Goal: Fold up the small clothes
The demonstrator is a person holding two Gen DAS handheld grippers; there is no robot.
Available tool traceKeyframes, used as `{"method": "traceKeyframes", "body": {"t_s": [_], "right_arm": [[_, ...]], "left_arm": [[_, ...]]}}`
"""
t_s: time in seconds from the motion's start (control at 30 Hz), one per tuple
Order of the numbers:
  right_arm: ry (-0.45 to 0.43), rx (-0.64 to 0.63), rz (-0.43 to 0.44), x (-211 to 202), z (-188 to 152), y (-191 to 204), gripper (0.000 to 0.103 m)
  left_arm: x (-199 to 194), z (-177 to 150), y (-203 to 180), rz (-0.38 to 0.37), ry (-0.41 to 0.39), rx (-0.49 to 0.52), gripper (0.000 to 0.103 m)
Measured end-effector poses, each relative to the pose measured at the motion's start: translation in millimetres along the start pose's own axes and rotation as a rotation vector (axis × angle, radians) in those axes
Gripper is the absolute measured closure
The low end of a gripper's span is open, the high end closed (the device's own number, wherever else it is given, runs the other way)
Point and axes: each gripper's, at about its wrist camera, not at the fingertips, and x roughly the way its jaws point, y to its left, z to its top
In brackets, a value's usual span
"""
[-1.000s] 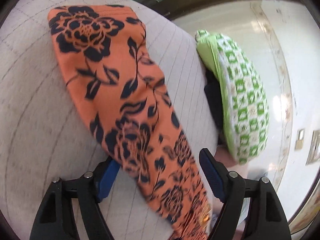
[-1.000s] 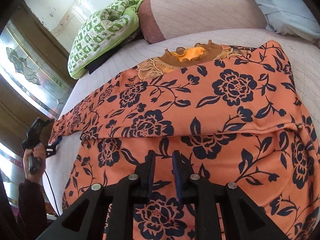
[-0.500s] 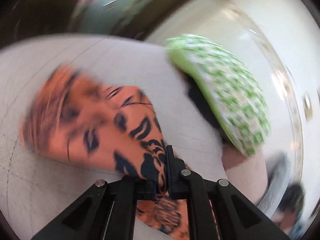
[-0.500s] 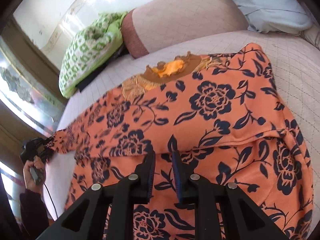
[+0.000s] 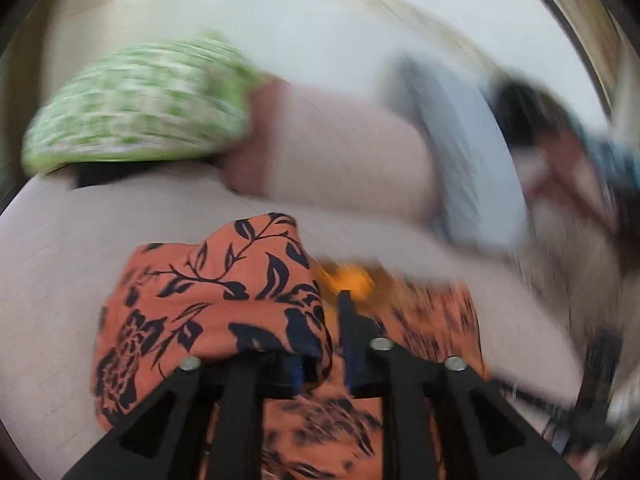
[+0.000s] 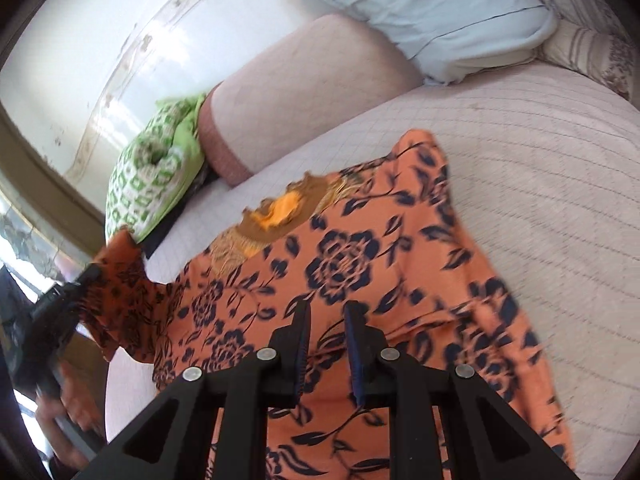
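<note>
An orange dress with a navy flower print [image 6: 340,264] lies spread on the bed [image 6: 540,160], its neckline [image 6: 280,212] towards the pillows. My left gripper [image 5: 330,332] carries one sleeve [image 5: 224,292], raised above the bed at the dress's left side. The sleeve is bunched over the left finger and a fold of it hangs between the jaws, which are opening; a thin gap shows beside the right pad. The right wrist view shows the same gripper [image 6: 94,274] under the lifted sleeve. My right gripper [image 6: 326,316] is low over the dress's middle, jaws narrowly apart, with cloth in the gap.
A green and white patterned cushion [image 6: 140,184] lies at the bed's far left corner, beside a pink bolster [image 6: 312,80]. A pale blue pillow [image 6: 420,8] sits behind the bolster. A hand [image 6: 68,404] holds the left gripper's handle off the bed's left edge.
My left gripper closed on the end of the sleeve, then lifted it and swung it over towards the dress's body, rolling as it went. My right gripper shifted a little over the dress.
</note>
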Motion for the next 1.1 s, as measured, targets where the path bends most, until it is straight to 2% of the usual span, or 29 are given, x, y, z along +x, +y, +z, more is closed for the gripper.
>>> {"method": "traceKeyframes", "body": {"t_s": [0.03, 0.07, 0.13, 0.17, 0.23, 0.27, 0.37, 0.47, 0.5, 0.6, 0.67, 0.73, 0.8, 0.87, 0.93, 1.1], "right_arm": [[-0.010, 0.007, -0.015, -2.2, 2.5, -5.5, 0.083], [-0.016, 0.011, -0.032, -3.5, 5.0, -10.8, 0.083], [-0.017, 0.021, -0.058, -3.4, 9.3, -19.9, 0.083], [-0.015, 0.030, -0.063, -2.9, 11.5, -24.2, 0.083], [-0.003, 0.037, -0.067, 1.0, 16.9, -30.5, 0.083], [0.004, 0.037, -0.072, 3.7, 18.7, -31.4, 0.083], [0.021, 0.024, -0.065, 10.7, 19.3, -27.5, 0.083], [0.024, -0.055, -0.084, 14.7, 13.6, -14.1, 0.083], [0.020, -0.086, -0.093, 15.6, 11.7, -8.5, 0.083], [0.016, -0.155, -0.079, 17.1, 3.9, 7.5, 0.083], [-0.003, -0.239, -0.088, 16.9, -4.4, 26.0, 0.083], [-0.002, -0.344, -0.052, 19.5, -16.2, 53.3, 0.081], [0.021, -0.419, -0.011, 25.1, -26.1, 78.8, 0.070], [0.022, -0.506, 0.004, 31.2, -37.6, 109.2, 0.030], [-0.015, -0.639, -0.011, 34.2, -49.5, 143.8, 0.028], [0.016, -1.094, -0.173, 63.6, -88.9, 218.0, 0.028]], "left_arm": [[12.6, -5.1, -15.5, 0.019, 0.051, 0.063, 0.057], [25.1, -10.9, -25.2, 0.062, 0.093, 0.123, 0.051], [40.5, -19.0, -24.8, 0.163, 0.169, 0.179, 0.031], [43.9, -21.9, -20.0, 0.191, 0.201, 0.191, 0.031], [40.7, -21.8, -6.5, 0.221, 0.195, 0.197, 0.031], [36.1, -19.7, 1.5, 0.199, 0.192, 0.180, 0.031], [25.8, -18.3, 11.9, 0.073, 0.199, 0.116, 0.030], [14.1, -14.7, 32.3, 0.003, 0.226, 0.077, 0.025], [9.9, -14.5, 36.0, 0.013, 0.221, 0.072, 0.025], [-2.2, -10.2, 68.4, 0.120, 0.198, -0.007, 0.024], [-10.1, -12.2, 107.4, 0.165, 0.179, -0.146, 0.024], [-7.4, -22.1, 145.4, 0.187, 0.201, -0.290, 0.024], [1.8, -33.3, 169.8, 0.195, 0.238, -0.378, 0.024], [13.5, -43.9, 180.3, 0.245, 0.295, -0.383, 0.024], [27.2, -53.9, 183.9, 0.289, 0.365, -0.353, 0.024], [21.3, -53.1, 180.8, 0.253, 0.369, -0.354, 0.024]]}}
